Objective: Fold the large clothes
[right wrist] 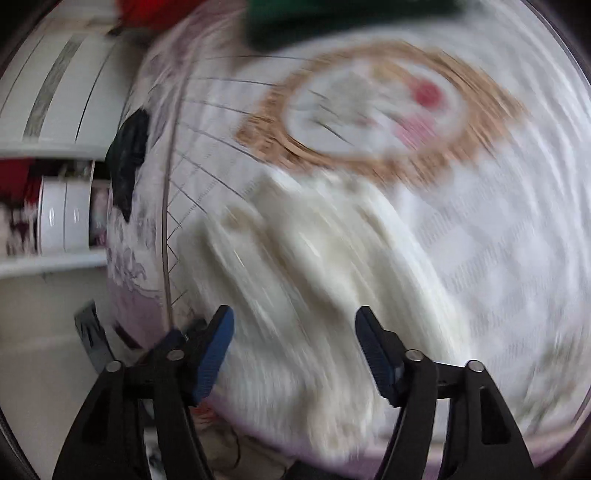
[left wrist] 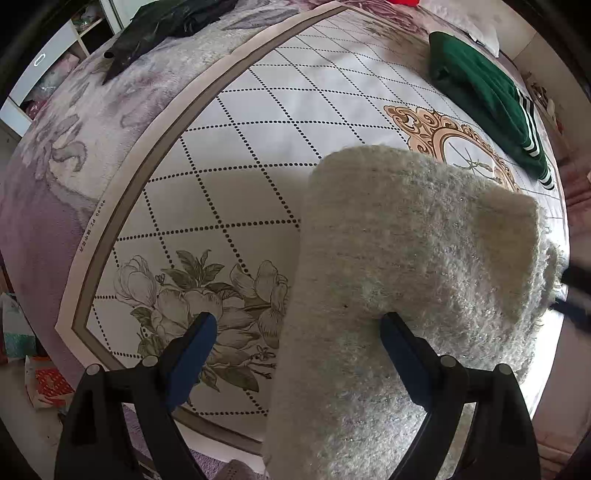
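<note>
Big surface first: white quilted mat with dotted diamond grid and printed flowers (left wrist: pixel 258 122) lies over a purple floral plush blanket (left wrist: pixel 55 155). That's the folding area.

On it, near side: fuzzy cream knit garment (left wrist: pixel 406 266), bulky, already partly doubled over, one flap lying on top at the right. In the right wrist view it's the pale mass (right wrist: pixel 314 295) below the gold medallion print, heavily motion-blurred, so edge detail is unreadable there.

Also on the mat: folded green garment with white stripes (left wrist: pixel 491 96) at the far right, black garment (left wrist: pixel 162 26) at the far left. Both well apart from the cream one.

Left gripper (left wrist: pixel 299 325): jaws wide apart, holding nothing, right finger touching or just over the knit. Right gripper (right wrist: pixel 295 325): jaws wide apart, empty, above the garment.

My read: next fold is pending. Advice:
- pinch both layers at the near edge, thick pile slips
- grab matching corners with both grippers
- lift level, lay over, align edges
- keep clear of the green stack
</note>
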Demonstrator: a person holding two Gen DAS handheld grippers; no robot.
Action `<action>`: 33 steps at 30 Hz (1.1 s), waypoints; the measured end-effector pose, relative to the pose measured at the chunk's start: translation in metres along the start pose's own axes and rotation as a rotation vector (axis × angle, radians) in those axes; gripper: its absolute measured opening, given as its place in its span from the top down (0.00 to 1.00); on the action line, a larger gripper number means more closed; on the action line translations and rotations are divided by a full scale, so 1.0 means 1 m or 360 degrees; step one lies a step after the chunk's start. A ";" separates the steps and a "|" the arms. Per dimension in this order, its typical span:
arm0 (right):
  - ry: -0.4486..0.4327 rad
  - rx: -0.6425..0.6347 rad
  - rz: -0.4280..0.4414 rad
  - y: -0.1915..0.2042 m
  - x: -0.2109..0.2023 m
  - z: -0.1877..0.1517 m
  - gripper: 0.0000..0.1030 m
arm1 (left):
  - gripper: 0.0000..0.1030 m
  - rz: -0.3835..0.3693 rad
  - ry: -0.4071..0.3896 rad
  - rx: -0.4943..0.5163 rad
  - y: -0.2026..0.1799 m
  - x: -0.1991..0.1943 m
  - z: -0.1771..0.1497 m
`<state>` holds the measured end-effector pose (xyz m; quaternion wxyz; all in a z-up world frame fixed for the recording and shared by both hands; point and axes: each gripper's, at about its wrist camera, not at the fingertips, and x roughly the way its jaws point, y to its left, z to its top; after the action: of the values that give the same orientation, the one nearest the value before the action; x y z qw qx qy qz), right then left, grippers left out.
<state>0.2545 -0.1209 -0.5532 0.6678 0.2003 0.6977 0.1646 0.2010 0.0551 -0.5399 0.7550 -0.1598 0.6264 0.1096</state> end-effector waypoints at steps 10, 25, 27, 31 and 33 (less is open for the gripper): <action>0.0079 -0.0094 0.0083 0.050 0.051 0.059 0.83 | 0.12 -0.0048 0.0055 0.0068 0.007 0.012 -0.004; 0.0265 0.0063 -0.0152 -0.088 0.020 0.035 0.17 | 0.12 -0.0388 0.0117 0.0110 -0.095 -0.027 0.012; 0.0318 0.0084 -0.0023 -0.099 0.039 0.025 0.33 | 0.12 -0.0347 0.0163 0.0157 -0.116 -0.009 0.020; 0.0239 0.0160 0.0087 -0.102 0.036 0.009 0.54 | 0.32 -0.0059 0.0066 0.0426 -0.151 0.014 0.033; 0.0216 0.0241 0.0140 -0.102 0.036 0.000 0.61 | 0.80 0.0000 0.0014 0.0521 -0.156 0.011 0.037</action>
<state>0.2472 -0.1909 -0.6346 0.5942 0.2690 0.7423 0.1538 0.2938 -0.0753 -0.5279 0.7682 -0.0352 0.6393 0.0054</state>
